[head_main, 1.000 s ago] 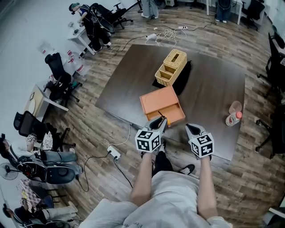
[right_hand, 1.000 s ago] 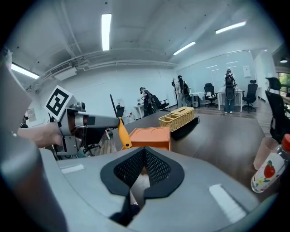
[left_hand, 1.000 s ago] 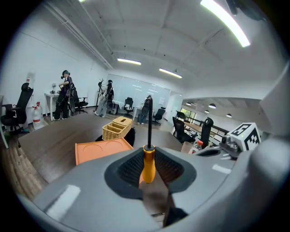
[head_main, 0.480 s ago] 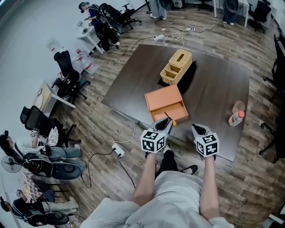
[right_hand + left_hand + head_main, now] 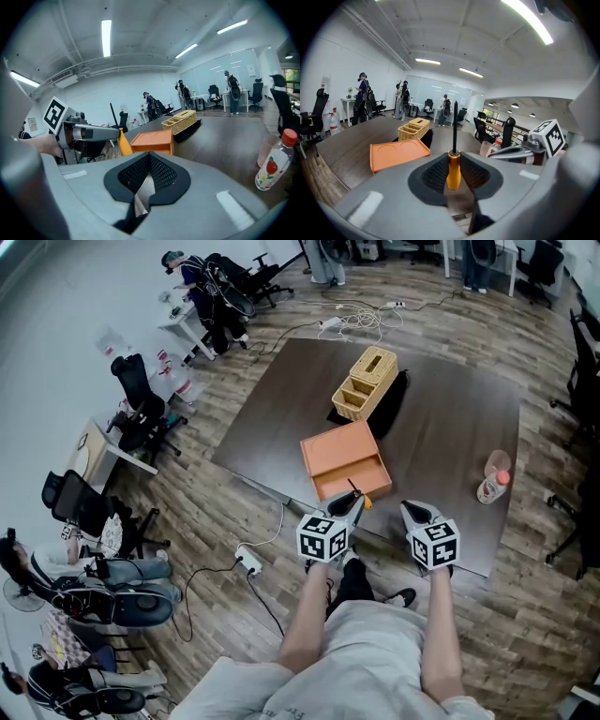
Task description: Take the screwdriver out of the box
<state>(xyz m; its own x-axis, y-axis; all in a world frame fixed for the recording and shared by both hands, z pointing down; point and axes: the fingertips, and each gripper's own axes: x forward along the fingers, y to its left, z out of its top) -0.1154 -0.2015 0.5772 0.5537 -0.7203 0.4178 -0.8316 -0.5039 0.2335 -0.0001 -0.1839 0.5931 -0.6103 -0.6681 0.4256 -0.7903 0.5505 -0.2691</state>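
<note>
My left gripper (image 5: 352,509) is shut on the orange handle of the screwdriver (image 5: 360,499), just in front of the orange box's (image 5: 337,451) open drawer (image 5: 352,480) at the table's near edge. In the left gripper view the screwdriver (image 5: 453,169) stands upright between the pads, its black shaft pointing up, with the box (image 5: 397,154) to the left beyond it. My right gripper (image 5: 413,516) hovers to the right, shut and with nothing in it (image 5: 149,155). The right gripper view shows my left gripper (image 5: 96,133) with the screwdriver (image 5: 123,144) at its tip.
A wicker basket (image 5: 364,381) sits on a black pad behind the box on the dark table (image 5: 441,418). A bottle (image 5: 489,487) and a cup (image 5: 498,464) stand at the right. Office chairs, floor cables and people surround the table.
My left gripper has drawn the screwdriver a little back from the drawer toward the table's near edge. The right gripper has stayed put.
</note>
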